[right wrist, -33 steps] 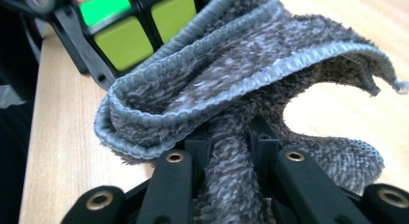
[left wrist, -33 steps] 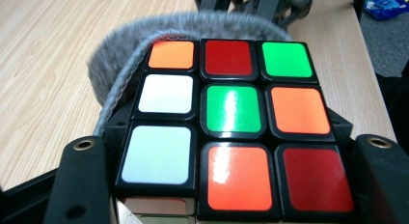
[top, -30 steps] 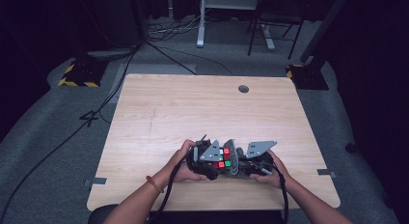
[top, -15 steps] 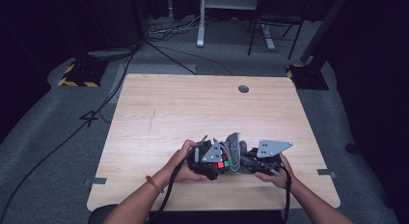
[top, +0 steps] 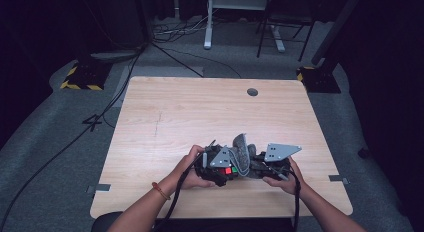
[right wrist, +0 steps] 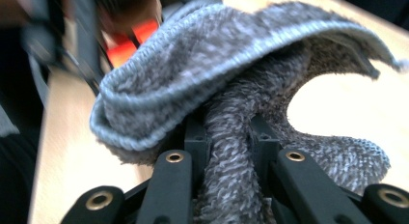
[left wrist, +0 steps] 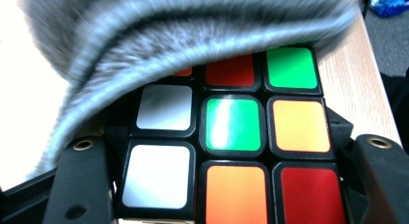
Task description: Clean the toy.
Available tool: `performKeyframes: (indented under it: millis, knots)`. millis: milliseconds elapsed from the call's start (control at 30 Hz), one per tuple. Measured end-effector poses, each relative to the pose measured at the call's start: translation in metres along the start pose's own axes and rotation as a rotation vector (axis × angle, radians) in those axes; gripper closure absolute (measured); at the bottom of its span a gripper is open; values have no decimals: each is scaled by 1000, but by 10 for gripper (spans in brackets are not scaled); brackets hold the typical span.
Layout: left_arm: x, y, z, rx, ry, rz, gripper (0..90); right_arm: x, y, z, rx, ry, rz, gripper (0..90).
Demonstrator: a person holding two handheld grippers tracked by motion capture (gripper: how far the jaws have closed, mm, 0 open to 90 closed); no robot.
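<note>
Operator: Status of grips?

Technician: Left gripper [top: 220,174] is clamped on the puzzle cube [left wrist: 231,151] near the front edge of the table [top: 200,112]; right gripper [right wrist: 226,137] pinches the grey cloth [right wrist: 231,89] draped against the cube.

Operator: Wiping procedure?

Technician: Hold the cube rigid and draw the cloth across one face with light pressure. Cloth is soft, looped terry; cube tiles are glossy, hard, square.

You have a light wooden table [top: 200,117] in front of you, its grain running across, standing on grey carpet [top: 60,142]. A small round dark grommet [top: 252,92] sits in the top near the far edge. Your hands, with what they hold, sit low over the near edge; whether anything there rests on the wood is unclear.
</note>
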State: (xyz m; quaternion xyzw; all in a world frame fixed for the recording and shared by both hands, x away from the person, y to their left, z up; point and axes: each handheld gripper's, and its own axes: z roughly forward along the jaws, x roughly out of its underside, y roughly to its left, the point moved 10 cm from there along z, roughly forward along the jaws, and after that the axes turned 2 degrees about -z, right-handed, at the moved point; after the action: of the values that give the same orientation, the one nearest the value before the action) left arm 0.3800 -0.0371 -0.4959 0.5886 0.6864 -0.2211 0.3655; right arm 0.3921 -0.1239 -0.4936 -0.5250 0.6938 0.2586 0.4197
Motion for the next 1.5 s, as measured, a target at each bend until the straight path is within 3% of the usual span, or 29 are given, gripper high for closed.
performKeyframes:
  millis: [133,267,467,600,733,967,1067,1167,1233,1367,1500]
  knots:
    - [-7,0,-8,-1,-41,0,330,18,1,10,-20,68,11,759]
    - [-12,-1,-12,3,-68,3,330,25,6,17,-44,94,17,759]
    - [-9,2,-11,27,-84,-27,327,15,9,12,-95,15,63,760]
    - [-4,3,-8,6,-46,-16,326,8,7,4,-112,-49,94,762]
    - [-3,4,-6,7,-41,-21,327,4,7,-1,-96,-66,79,762]
    - [3,4,-1,-18,9,-17,328,-1,6,-5,-77,-83,68,763]
    - [2,4,-1,-16,-1,-19,330,-3,5,-7,-66,-91,68,763]
    - [-2,4,-5,-4,-30,-31,331,0,2,-5,-51,-65,69,763]
    - [-5,2,-7,6,-47,-26,331,9,1,1,-44,-17,72,763]
    - [-9,-2,-8,20,-62,-11,331,25,7,19,-79,76,59,762]
    - [-4,0,-6,16,-38,-10,329,20,12,19,-92,54,53,763]
